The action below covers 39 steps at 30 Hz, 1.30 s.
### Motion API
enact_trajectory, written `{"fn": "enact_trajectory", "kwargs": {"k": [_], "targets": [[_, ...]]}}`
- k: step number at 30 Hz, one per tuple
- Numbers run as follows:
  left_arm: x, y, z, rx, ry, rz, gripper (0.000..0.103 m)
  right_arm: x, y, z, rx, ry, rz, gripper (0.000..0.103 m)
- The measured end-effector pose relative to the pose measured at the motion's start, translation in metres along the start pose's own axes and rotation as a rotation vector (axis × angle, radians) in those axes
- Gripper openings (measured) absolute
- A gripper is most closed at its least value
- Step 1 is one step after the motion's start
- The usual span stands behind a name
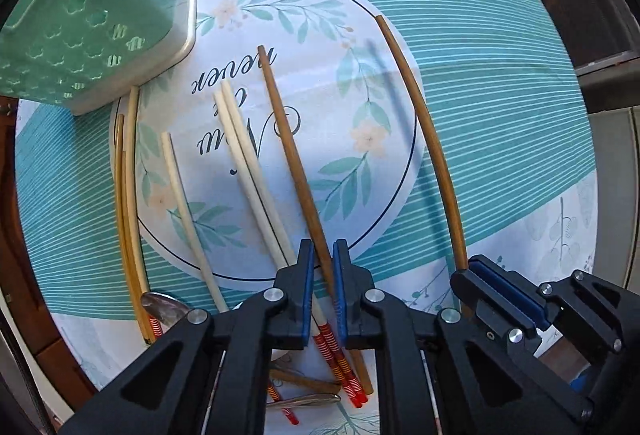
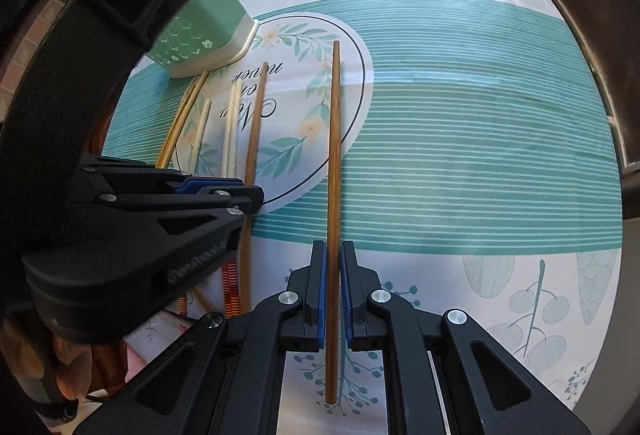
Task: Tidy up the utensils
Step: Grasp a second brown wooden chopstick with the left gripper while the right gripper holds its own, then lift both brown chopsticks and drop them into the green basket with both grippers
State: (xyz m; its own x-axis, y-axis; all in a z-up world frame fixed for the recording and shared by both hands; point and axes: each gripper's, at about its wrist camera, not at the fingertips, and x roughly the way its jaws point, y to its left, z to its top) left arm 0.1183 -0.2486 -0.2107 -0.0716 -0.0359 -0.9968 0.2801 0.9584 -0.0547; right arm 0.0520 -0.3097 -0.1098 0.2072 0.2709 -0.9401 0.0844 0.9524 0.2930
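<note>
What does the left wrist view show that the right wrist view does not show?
Only the left wrist view shows two metal spoons, near its lower edge. Only the right wrist view shows the free end of the brown chopstick held in the right gripper, behind the pads. Both show the green holder, the white chopsticks, and the left gripper closed on another brown chopstick.

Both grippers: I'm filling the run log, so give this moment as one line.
left gripper: shut on brown chopstick | right gripper: shut on second brown chopstick | green utensil holder: upright | white chopsticks: on table
</note>
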Motion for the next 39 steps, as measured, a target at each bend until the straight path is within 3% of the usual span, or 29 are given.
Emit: {"fn": "enact_trajectory", "kwargs": {"k": [1,10,14,27,33,39], "targets": [[0.0,0.005,-0.002,-0.01,-0.004,-0.044,0.005,-0.002,-0.002,-0.001,0.01,-0.002,0.01,0.007],[-0.013,0.023,-0.011,-0.072,-0.081,-0.191,0.004,-0.007,-0.014,-0.001,0.059,-0.017,0.096,0.007],[-0.031,0.031,-0.021,-0.062,-0.145,-0.226,0.004,-0.011,-0.012,-0.003,0.054,-0.036,0.122,0.007],[-0.077,0.051,-0.074,0.025,-0.311,-0.307,0.004,-0.011,0.021,-0.009,-0.162,-0.191,0.23,0.007],[-0.104,0.071,-0.083,0.057,-0.391,-0.32,0.004,-0.028,0.037,-0.021,-0.245,-0.282,0.212,0.007],[-0.131,0.086,-0.083,0.071,-0.445,-0.303,0.004,-0.053,0.056,-0.025,-0.319,-0.375,0.136,0.006]]}}
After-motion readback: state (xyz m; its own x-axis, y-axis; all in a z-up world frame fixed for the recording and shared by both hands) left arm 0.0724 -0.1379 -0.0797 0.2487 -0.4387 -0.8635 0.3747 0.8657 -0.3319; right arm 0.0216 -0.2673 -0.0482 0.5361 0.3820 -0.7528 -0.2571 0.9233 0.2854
